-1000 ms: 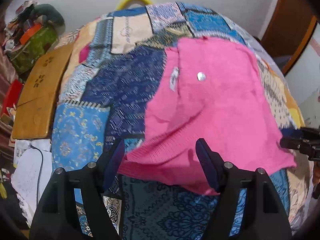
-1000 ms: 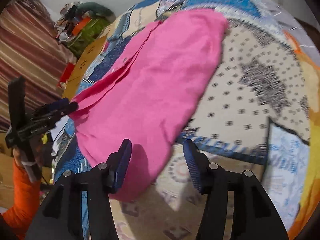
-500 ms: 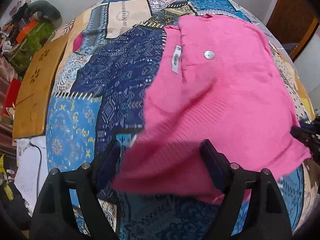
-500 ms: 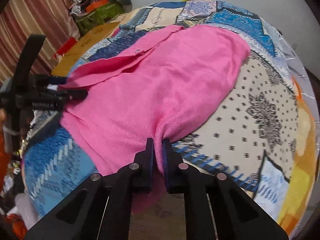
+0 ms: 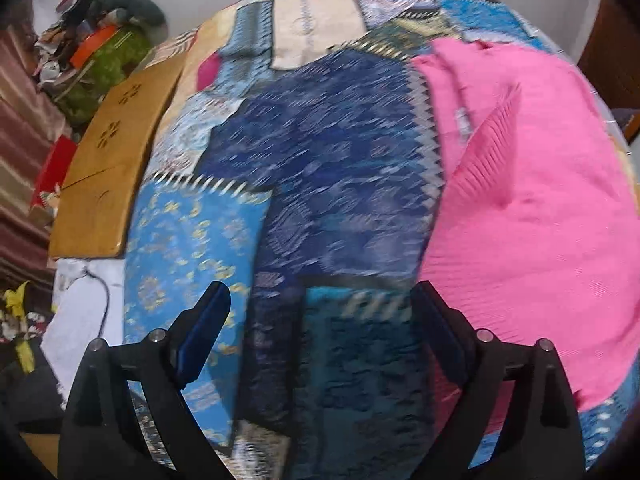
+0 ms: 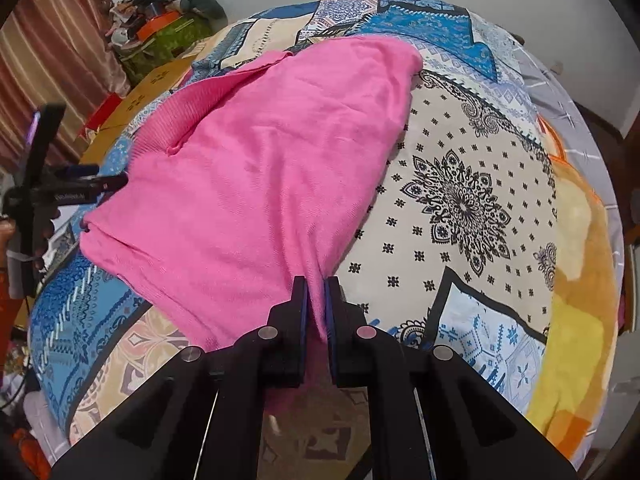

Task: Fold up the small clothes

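A pink knit garment (image 6: 264,168) lies on a patchwork bedspread (image 6: 460,200), with one ribbed edge folded over its middle. My right gripper (image 6: 316,296) is shut on the garment's near hem. My left gripper (image 5: 320,320) is open and empty over the blue patches of the bedspread (image 5: 320,184), with the pink garment (image 5: 532,216) off to its right. The left gripper also shows in the right wrist view (image 6: 92,184), at the garment's left edge, apart from the cloth.
A wooden board (image 5: 112,168) lies along the bed's left side. Piled bags and clutter (image 5: 100,52) stand at the back left by a striped curtain (image 6: 56,48). A white paper and cable (image 5: 88,300) lie on the floor. A yellow blanket (image 6: 580,260) lies at the right.
My left gripper has let go of the pink garment and swung left off it. My right gripper, open a second ago, has stayed shut on the hem since half a second ago.
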Available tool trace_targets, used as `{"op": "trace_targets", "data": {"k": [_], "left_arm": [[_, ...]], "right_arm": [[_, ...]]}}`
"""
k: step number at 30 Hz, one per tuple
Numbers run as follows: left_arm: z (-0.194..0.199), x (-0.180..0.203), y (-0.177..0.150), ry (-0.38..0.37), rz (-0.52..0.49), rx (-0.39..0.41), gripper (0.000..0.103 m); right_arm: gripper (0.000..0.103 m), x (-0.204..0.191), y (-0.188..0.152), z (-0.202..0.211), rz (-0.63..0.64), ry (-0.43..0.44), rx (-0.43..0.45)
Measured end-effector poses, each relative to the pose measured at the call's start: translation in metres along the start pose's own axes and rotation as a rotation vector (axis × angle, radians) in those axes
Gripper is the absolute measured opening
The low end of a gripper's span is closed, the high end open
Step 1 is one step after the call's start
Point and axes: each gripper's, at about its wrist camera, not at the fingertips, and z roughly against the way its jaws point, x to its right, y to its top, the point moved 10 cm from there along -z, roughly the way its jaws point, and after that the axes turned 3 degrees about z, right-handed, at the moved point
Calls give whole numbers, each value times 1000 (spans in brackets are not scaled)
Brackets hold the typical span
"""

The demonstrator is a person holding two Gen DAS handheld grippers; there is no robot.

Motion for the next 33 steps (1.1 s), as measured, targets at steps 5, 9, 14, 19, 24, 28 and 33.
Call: {"op": "trace_targets", "data": {"k": [5,9,14,19,24,28,33], "left_arm": [[13,-6,6,-4,-10,15,92],[35,12,27,-27,-43,74,92],[51,55,63,-100,-84,131,93],[29,94,87,-99,-151,103,93],[-12,120,106,-121,-159,34,93],[-34,107,125,-61,-109,41,93],[-45,63,146,-9,13,85,94]], "right_arm": [[14,2,2,7,7,-23,2],[31,10,15,15,7,-52,43],[41,22,40,20,-22,-63,99],[56,29,66,10,-41,-56,119],[57,27,80,-16,-24,-38,88],[57,25,75,-41,-38,2,36],[59,24,68,-48,-29,27,29]]}}
